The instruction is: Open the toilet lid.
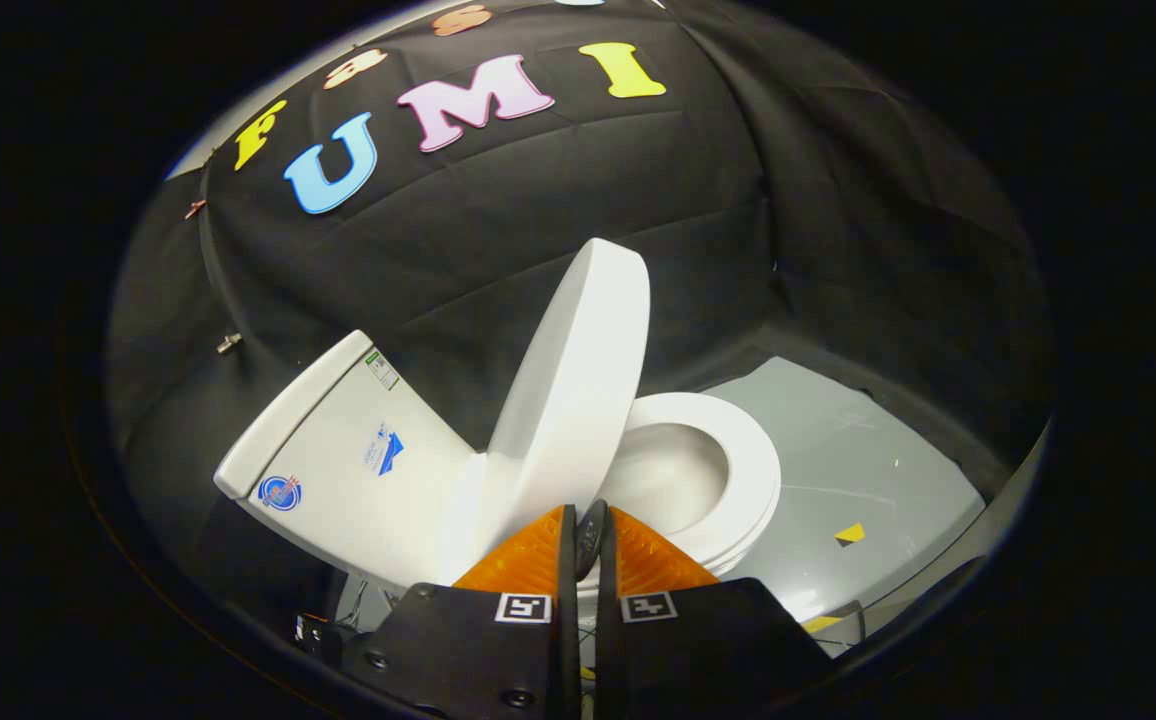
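Observation:
A white toilet stands ahead of me, seen tilted. Its lid (578, 370) is raised well off the seat (738, 450), standing nearly upright and leaning toward the tank (338, 450). The bowl (673, 475) lies exposed under it. My gripper (586, 525) sits just short of the lid's lower edge, near the hinge end. Its fingers (533, 555) are closed together with only a thin slit between them, and nothing is held. They do not press on the lid.
Black cloth forms the booth wall behind and around the toilet. A grey floor (858, 470) spreads beyond the bowl, with a small yellow and black marker (849, 534) on it. The tank carries a few stickers (383, 450).

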The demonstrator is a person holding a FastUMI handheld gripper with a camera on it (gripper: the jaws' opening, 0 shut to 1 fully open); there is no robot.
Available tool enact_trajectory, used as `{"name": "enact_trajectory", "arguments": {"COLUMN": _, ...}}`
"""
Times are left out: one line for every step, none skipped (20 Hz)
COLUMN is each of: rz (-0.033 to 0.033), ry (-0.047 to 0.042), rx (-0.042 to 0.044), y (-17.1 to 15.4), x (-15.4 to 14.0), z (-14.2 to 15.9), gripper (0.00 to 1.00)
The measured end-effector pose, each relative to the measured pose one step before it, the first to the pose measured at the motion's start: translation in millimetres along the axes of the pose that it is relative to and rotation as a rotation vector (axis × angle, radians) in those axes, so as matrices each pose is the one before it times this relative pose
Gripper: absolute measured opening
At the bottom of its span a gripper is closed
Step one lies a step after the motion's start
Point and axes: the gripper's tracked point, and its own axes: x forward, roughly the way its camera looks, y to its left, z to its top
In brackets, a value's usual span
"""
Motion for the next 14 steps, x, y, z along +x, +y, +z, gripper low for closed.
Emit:
{"name": "enact_trajectory", "arguments": {"rz": -0.00154, "ry": -0.00263, "rx": -0.00655, "y": 5.60, "x": -1.53, "z": 1.14, "gripper": 0.11}}
{"name": "enact_trajectory", "arguments": {"rz": -0.00240, "ry": -0.00092, "rx": -0.00981, "y": 5.91, "x": -1.11, "z": 0.54, "gripper": 0.11}}
{"name": "enact_trajectory", "arguments": {"rz": 0.00090, "ry": -0.00438, "rx": -0.01649, "y": 6.70, "x": -1.09, "z": 2.45, "gripper": 0.11}}
{"name": "enact_trajectory", "arguments": {"rz": 0.00370, "ry": -0.00580, "rx": -0.01955, "y": 7.73, "x": -2.59, "z": 2.03, "gripper": 0.11}}
{"name": "enact_trajectory", "arguments": {"rz": 0.00364, "ry": -0.00783, "rx": -0.02393, "y": 8.26, "x": -2.39, "z": 3.08, "gripper": 0.11}}
{"name": "enact_trajectory", "arguments": {"rz": 0.00229, "ry": -0.00732, "rx": -0.02672, "y": 9.33, "x": -2.41, "z": 2.35, "gripper": 0.11}}
{"name": "enact_trajectory", "arguments": {"rz": 0.00117, "ry": -0.00823, "rx": -0.02800, "y": 8.92, "x": -1.92, "z": 2.90, "gripper": 0.11}}
{"name": "enact_trajectory", "arguments": {"rz": 0.00124, "ry": -0.00849, "rx": -0.02867, "y": 9.60, "x": -1.40, "z": 3.23, "gripper": 0.11}}
{"name": "enact_trajectory", "arguments": {"rz": -0.00020, "ry": -0.00699, "rx": -0.02856, "y": 9.24, "x": -0.62, "z": 2.22, "gripper": 0.11}}
{"name": "enact_trajectory", "arguments": {"rz": -0.00016, "ry": -0.00845, "rx": -0.02793, "y": 9.37, "x": -1.92, "z": 3.21, "gripper": 0.11}}
{"name": "enact_trajectory", "arguments": {"rz": 0.00250, "ry": -0.00552, "rx": -0.02181, "y": 10.83, "x": -0.93, "z": 1.28, "gripper": 0.11}}
{"name": "enact_trajectory", "arguments": {"rz": 0.00719, "ry": -0.00624, "rx": -0.01630, "y": 12.32, "x": -0.93, "z": 1.91, "gripper": 0.11}}
{"name": "enact_trajectory", "arguments": {"rz": 0.01146, "ry": -0.00758, "rx": -0.01804, "y": 11.22, "x": -0.94, "z": 2.57, "gripper": 0.11}}
{"name": "enact_trajectory", "arguments": {"rz": 0.01019, "ry": -0.00733, "rx": -0.02033, "y": 12.23, "x": -0.34, "z": -0.33, "gripper": 0.11}}
